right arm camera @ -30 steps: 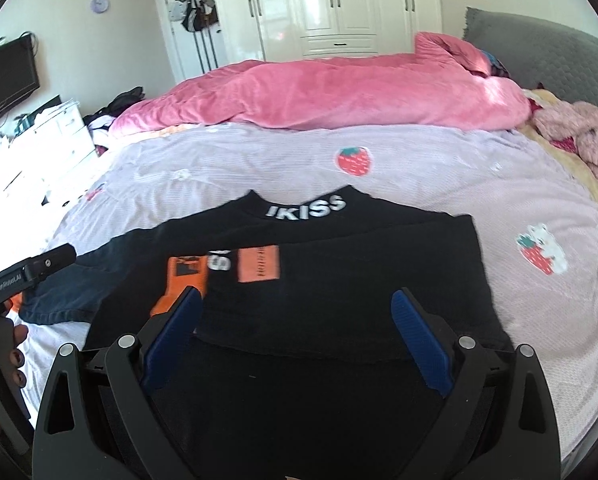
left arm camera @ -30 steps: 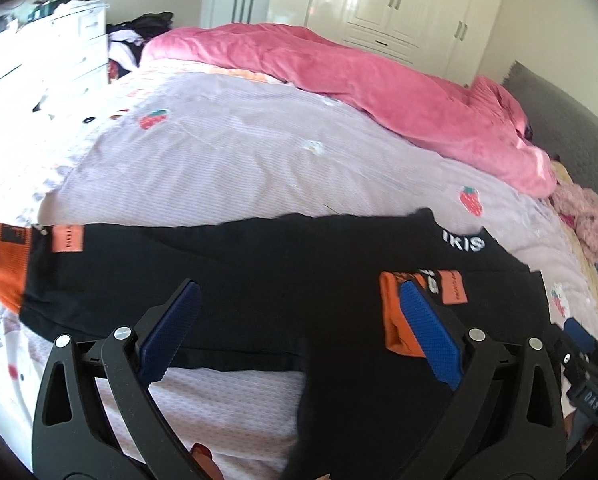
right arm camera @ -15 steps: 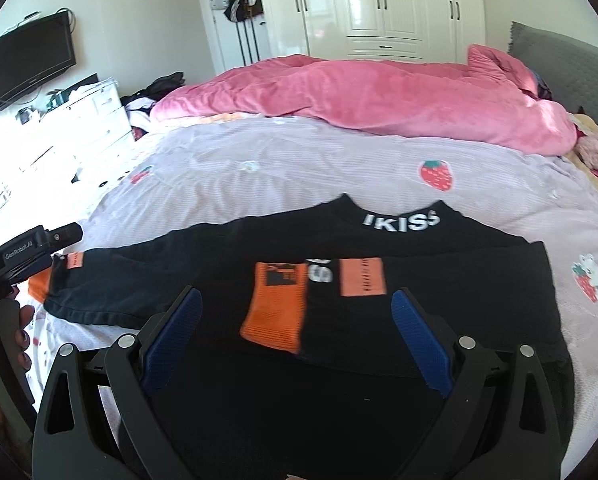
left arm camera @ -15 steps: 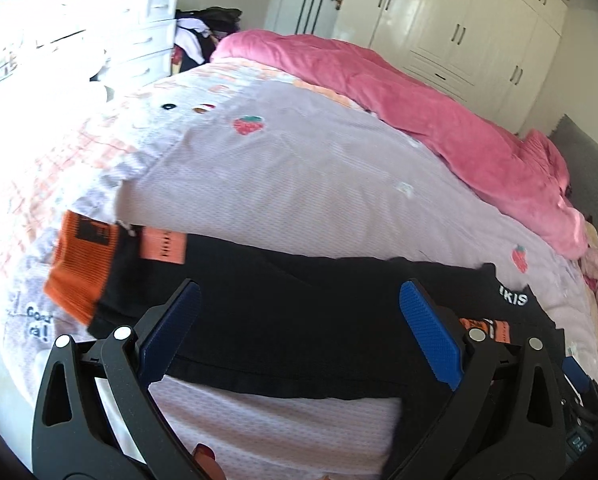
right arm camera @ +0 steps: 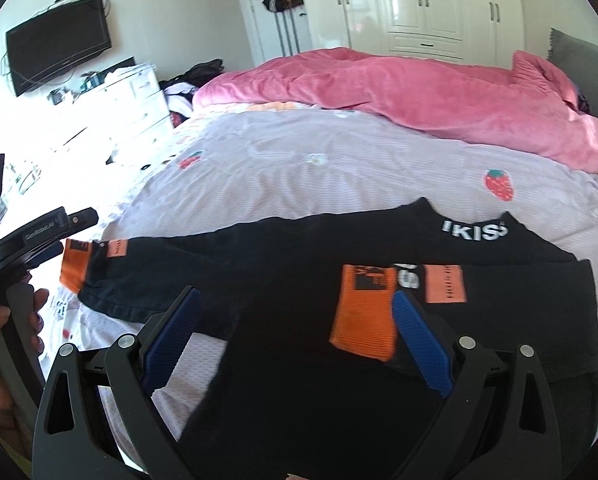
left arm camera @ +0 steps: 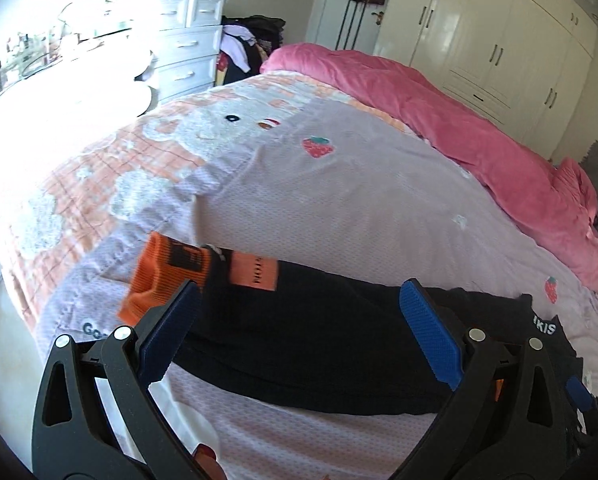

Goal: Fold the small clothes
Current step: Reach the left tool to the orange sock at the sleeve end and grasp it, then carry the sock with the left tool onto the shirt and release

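the black top [right arm camera: 339, 320] lies flat on the bedsheet [left arm camera: 339, 184], one sleeve stretched between and beyond the left gripper [left arm camera: 299, 332] jaws, bare sheet ahead. both the left and the right gripper [right arm camera: 295, 332] hover low, jaws wide apart, empty.

Over the last second the left gripper [left arm camera: 297, 320] has swung out along the shirt's [right arm camera: 339, 320] spread sleeve [left arm camera: 319, 332]. Its view then held the folded cuff [right arm camera: 363, 312] at 4 o'clock under the right finger; now the far cuff [left arm camera: 167, 276] sits at 10 o'clock, by the left finger. In the right gripper's [right arm camera: 295, 332] view the folded cuff has slid from 9 to 3 o'clock, and more sleeve shows.
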`<state>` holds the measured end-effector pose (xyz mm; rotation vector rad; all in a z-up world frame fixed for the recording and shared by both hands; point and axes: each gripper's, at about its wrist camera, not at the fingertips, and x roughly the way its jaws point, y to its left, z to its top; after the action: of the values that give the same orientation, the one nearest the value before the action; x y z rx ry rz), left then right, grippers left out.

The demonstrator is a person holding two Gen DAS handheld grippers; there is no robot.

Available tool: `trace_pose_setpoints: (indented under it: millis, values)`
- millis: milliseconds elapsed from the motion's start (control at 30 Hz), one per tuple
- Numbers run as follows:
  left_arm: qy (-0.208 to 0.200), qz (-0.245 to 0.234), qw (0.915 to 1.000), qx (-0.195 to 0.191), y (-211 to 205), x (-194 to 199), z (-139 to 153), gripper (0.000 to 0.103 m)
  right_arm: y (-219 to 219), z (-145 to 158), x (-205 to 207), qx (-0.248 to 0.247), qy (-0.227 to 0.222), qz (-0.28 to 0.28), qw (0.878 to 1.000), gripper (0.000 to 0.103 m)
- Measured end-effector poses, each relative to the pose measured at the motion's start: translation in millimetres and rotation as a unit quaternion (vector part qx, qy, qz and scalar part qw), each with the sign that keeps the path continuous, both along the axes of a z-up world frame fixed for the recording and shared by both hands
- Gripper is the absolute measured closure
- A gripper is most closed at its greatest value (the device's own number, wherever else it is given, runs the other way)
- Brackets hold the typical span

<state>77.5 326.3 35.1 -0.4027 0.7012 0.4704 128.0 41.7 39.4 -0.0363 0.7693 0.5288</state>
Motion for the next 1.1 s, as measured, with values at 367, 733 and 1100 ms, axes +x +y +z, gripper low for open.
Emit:
trace_pose_setpoints:
  millis: [367, 733, 1100]
  values:
    - [0.022, 0.076, 0.9967, -0.02, 66.0, -23.1, -22.4, 0.009, 49.6, -1.5, -5.4, -0.014, -0.002, 0.049, 0.999, 0.008]
    - [0.02, 0.127, 0.9895, -0.067, 112.2, -49.0, -44.1, 0.01, 75.9, -21.9, 1.0, -0.031, 0.023, 0.053, 0.998, 0.008]
    - [0.03, 0.064, 0.9938, -0.085, 92.3, -16.8, -63.0, 0.062, 83.1, -51.3, -4.2, -0.033, 0.061, 0.056, 0.996, 0.008]
